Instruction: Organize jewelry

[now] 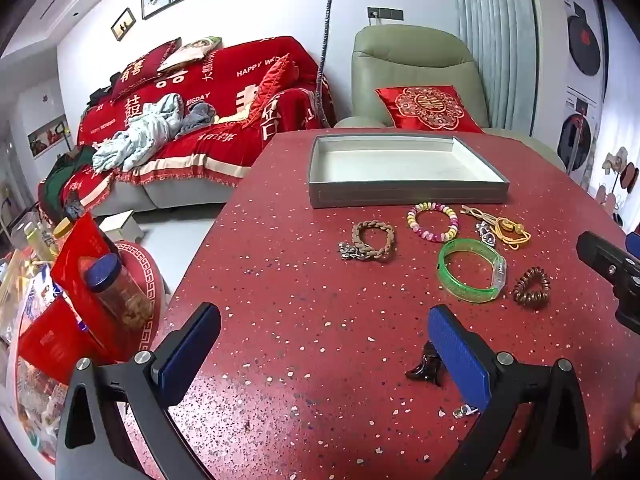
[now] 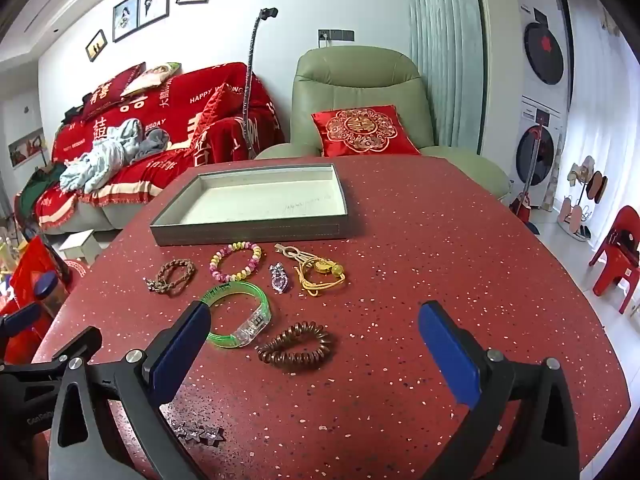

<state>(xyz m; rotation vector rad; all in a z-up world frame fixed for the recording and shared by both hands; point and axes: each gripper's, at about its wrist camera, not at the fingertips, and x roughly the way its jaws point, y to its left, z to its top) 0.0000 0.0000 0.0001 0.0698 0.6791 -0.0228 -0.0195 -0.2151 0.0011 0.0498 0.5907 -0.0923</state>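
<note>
Nothing Yet Sorted

So far, no piece has been placed: the grey tray (image 2: 248,200) sits bare on the red table (image 2: 440,280). Left outside it are the brown braided bracelet (image 2: 172,276), beaded bracelet (image 2: 236,262), green bangle (image 2: 240,312), gold cord piece (image 2: 320,276) and spiral hair tie (image 2: 296,344). Both the left gripper (image 1: 324,344) and right gripper (image 2: 316,344) are held wide open and empty; the hair tie is seen between the right one's fingers, untouched.

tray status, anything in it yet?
Empty. The grey tray shows only its bare white floor in both views; the beaded bracelet and green bangle lie on the table in front of it.
</note>
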